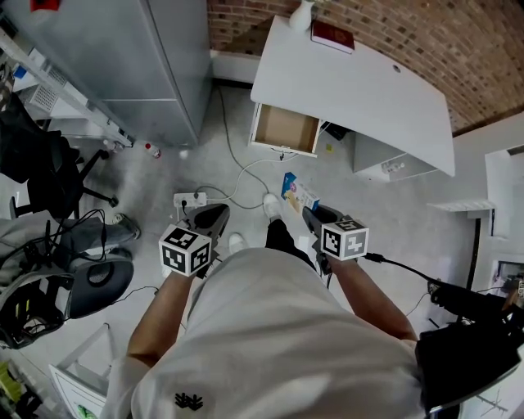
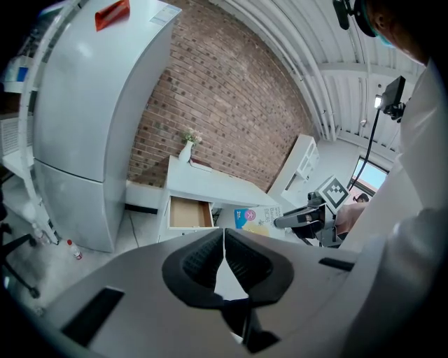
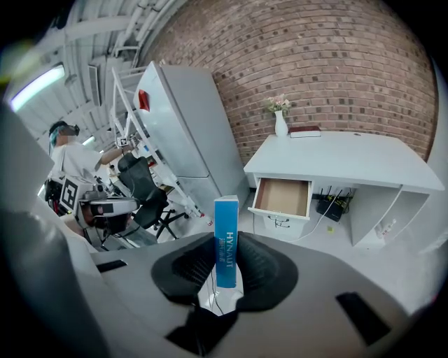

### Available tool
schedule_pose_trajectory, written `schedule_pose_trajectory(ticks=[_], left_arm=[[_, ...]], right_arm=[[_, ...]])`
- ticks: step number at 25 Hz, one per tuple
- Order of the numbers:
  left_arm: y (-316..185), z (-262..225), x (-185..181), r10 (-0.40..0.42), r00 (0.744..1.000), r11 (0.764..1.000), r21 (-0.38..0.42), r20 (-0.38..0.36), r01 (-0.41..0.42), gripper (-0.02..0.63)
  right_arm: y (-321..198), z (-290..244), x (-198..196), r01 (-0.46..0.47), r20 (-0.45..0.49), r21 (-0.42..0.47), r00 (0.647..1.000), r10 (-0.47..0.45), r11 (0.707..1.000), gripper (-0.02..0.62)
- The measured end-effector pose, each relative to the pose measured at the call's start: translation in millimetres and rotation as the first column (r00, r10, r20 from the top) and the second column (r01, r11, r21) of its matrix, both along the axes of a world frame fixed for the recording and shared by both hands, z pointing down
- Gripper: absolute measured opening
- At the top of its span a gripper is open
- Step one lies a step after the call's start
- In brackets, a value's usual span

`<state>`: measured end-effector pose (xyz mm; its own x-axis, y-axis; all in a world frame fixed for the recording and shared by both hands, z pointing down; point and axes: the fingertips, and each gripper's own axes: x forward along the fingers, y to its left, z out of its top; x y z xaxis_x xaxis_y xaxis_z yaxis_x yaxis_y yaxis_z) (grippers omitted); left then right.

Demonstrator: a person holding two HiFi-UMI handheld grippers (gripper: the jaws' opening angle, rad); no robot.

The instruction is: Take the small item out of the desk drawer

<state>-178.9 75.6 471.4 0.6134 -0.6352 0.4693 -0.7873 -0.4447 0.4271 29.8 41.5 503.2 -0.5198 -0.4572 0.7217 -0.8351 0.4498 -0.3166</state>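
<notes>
My right gripper [image 3: 226, 264] is shut on a small blue box [image 3: 226, 241] that stands upright between its pads. In the head view the box [image 1: 300, 193] sticks out ahead of that gripper [image 1: 313, 217], above the floor and well short of the desk. The white desk [image 1: 360, 82] has its drawer [image 1: 285, 129] pulled open, and the wooden bottom shows bare. From the left gripper view, the drawer [image 2: 190, 212] and the box [image 2: 252, 217] are both visible. My left gripper [image 2: 224, 236] is shut with nothing in it and hangs at the left [image 1: 214, 217].
A tall grey cabinet [image 1: 139, 57] stands left of the desk. A power strip [image 1: 190, 199] and cables lie on the floor in front of me. A black office chair [image 1: 41, 164] is at the left. A white vase [image 1: 301, 15] and a red book [image 1: 332, 35] sit on the desk.
</notes>
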Motion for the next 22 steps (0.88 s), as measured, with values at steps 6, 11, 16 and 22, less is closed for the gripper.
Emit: schedule_pose_trajectory(ticks=[6,11,16,22], left_arm=[[4.0,3.9,-5.6,-0.010,1.000,1.000,-0.005,-0.004,0.010,0.025],[2.8,5.4,-1.4,-0.007,1.000,1.000,-0.008,-0.002,0.007,0.025],[2.2,6.4,3.3,0.002,1.000,1.000,-0.009,0.000,-0.002,0.025],[-0.1,6.9,10.4,0.012,1.000,1.000,-0.015,0.004,-0.012,0.025]], right_arm=[[-2.7,-4.1,-15.1,0.021,0.016,0.012,1.000,-0.021,1.000,0.109],[-3.0,-4.0,-13.1,0.023,0.023,0.011,0.999,-0.023,1.000,0.109],[-0.9,-1.5,-10.0,0.017,0.028,0.007,0.999,-0.017,1.000,0.109],[-3.4,0.7,0.0,0.000,0.020,0.001,1.000,0.000,1.000,0.109]])
